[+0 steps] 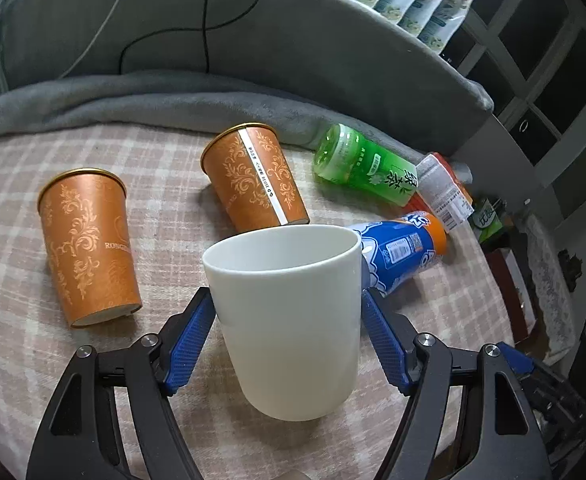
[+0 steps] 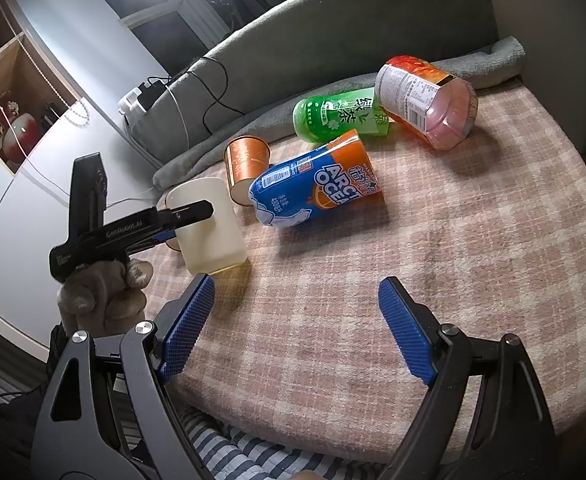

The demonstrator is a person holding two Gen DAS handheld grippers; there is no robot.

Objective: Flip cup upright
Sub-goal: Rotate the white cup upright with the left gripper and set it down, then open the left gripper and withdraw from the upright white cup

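Observation:
A plain white cup [image 1: 289, 312] stands upright, mouth up, on the checked cloth. My left gripper [image 1: 287, 300] is shut on the white cup, its blue pads [image 1: 191, 342] pressed against both sides of it. In the right wrist view the white cup [image 2: 209, 224] shows at left with the left gripper's black fingers [image 2: 185, 212] around it. My right gripper [image 2: 295, 288] is open and empty above the cloth near the front edge.
Two orange patterned paper cups [image 1: 87, 248] [image 1: 255, 178] stand upside down behind the white cup. A green tea bottle [image 1: 367, 164], a blue and orange bottle [image 2: 317, 180] and an orange-red bottle [image 2: 425, 100] lie on their sides. A grey blanket [image 1: 153, 100] lines the back.

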